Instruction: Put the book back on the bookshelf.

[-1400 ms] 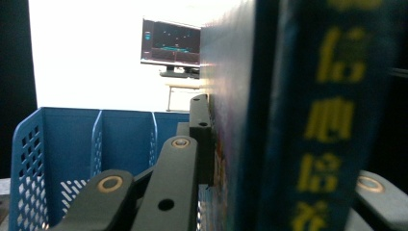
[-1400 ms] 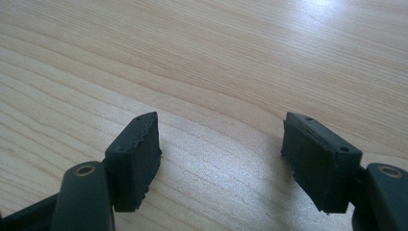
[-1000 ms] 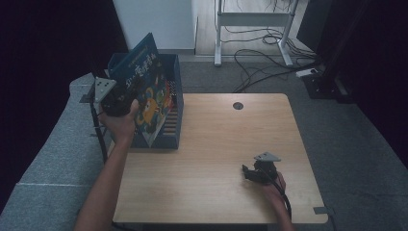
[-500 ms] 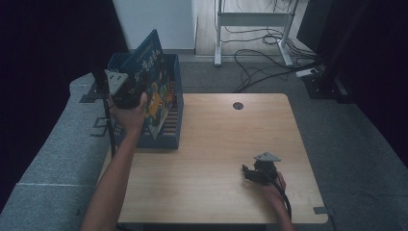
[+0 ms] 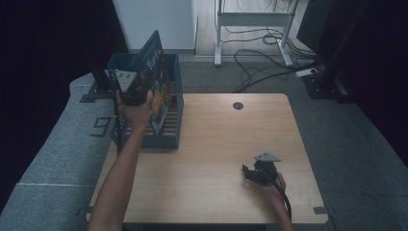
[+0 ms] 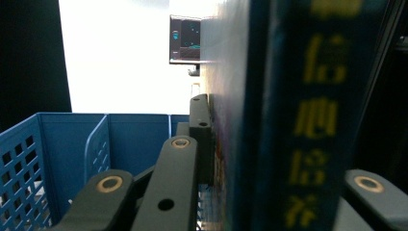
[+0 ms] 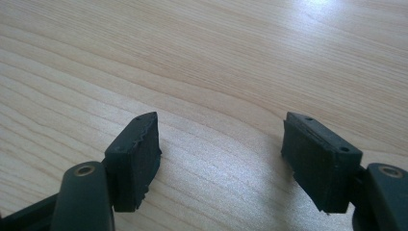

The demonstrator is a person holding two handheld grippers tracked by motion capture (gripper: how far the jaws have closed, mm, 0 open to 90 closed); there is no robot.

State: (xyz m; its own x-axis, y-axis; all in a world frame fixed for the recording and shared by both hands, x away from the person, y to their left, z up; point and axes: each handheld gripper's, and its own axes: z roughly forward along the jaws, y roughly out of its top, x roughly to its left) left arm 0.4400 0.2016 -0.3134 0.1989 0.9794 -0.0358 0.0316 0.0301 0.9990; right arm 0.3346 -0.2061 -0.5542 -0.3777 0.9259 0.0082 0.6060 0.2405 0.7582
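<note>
The left tool is clamped on a blue book, its jaws pressed against the 2 covers. In the left gripper view the spine with yellow characters stands upright between the jaws, so the grip looks chosen to keep the book vertical, ready to slide in like a file. The book hangs tilted over the blue basket, which sits at the far left edge of the surface and partly overhangs it. The same view shows the basket's perforated wall and a divider inside, to the left of the book; which compartment is meant I cannot tell. A second colourful book leans inside the basket just beside the held one.

The right tool rests near the right front of the surface, jaws standing apart and empty over bare wood, apparently parked out of the way while the left hand works.
</note>
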